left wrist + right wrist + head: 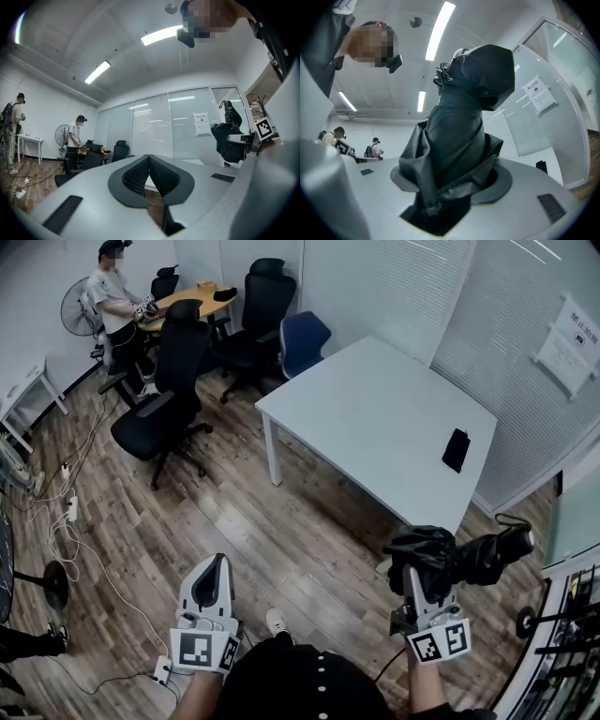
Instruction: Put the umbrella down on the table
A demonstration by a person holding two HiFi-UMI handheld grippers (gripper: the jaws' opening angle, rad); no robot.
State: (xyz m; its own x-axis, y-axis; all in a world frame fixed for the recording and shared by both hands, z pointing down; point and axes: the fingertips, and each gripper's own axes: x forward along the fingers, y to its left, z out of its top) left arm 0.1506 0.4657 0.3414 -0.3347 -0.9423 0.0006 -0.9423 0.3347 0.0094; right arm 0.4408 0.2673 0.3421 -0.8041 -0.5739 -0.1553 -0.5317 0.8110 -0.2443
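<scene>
Head view has the right tool (pixel 422 576) clamped on a folded black umbrella (pixel 466 557) just off the tabletop's (pixel 375 418) near corner, its long axis rising ceilingward across the jaws; the left tool (pixel 217 568), pinched together, holds nothing.

Office: swivel chairs (pixel 173 381), white table (pixel 375 418), blind-covered glass partitions (pixel 375 277).
</scene>
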